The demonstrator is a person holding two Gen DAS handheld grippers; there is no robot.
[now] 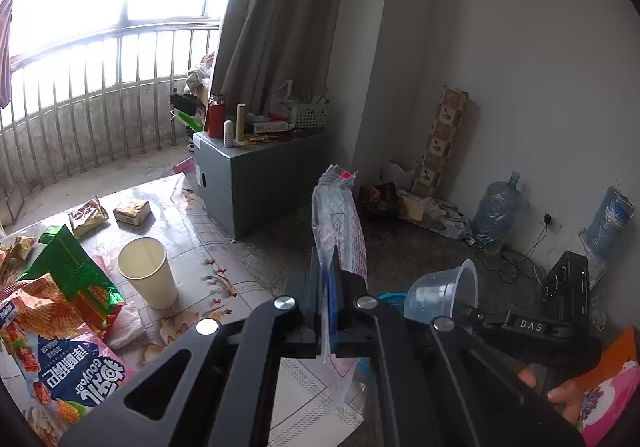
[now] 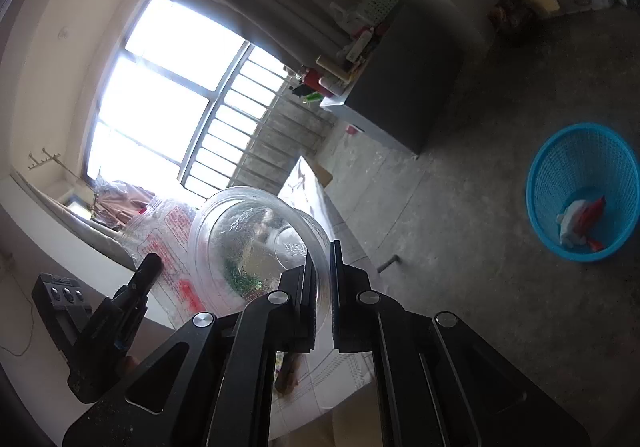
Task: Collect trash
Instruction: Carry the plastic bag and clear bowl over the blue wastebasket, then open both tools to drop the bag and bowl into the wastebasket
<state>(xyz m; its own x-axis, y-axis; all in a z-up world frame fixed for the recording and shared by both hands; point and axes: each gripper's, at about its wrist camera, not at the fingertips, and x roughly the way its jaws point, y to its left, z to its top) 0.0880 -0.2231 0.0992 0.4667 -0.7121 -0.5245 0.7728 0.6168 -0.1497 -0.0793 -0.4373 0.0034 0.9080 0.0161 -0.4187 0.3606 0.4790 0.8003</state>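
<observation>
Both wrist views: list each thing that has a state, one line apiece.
left gripper: shut on clear plastic bag
right gripper: shut on clear plastic cup's rim
blue basket: upright, some trash inside
paper cup: upright, empty
green snack bag: lying on table

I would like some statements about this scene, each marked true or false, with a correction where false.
1. The left gripper holds a clear plastic bag. True.
2. The right gripper is empty. False: it is shut on the rim of a clear plastic bowl.
3. The blue basket is empty. False: some white and red trash lies in it.
4. A paper cup stands upright on the table. True.
</observation>
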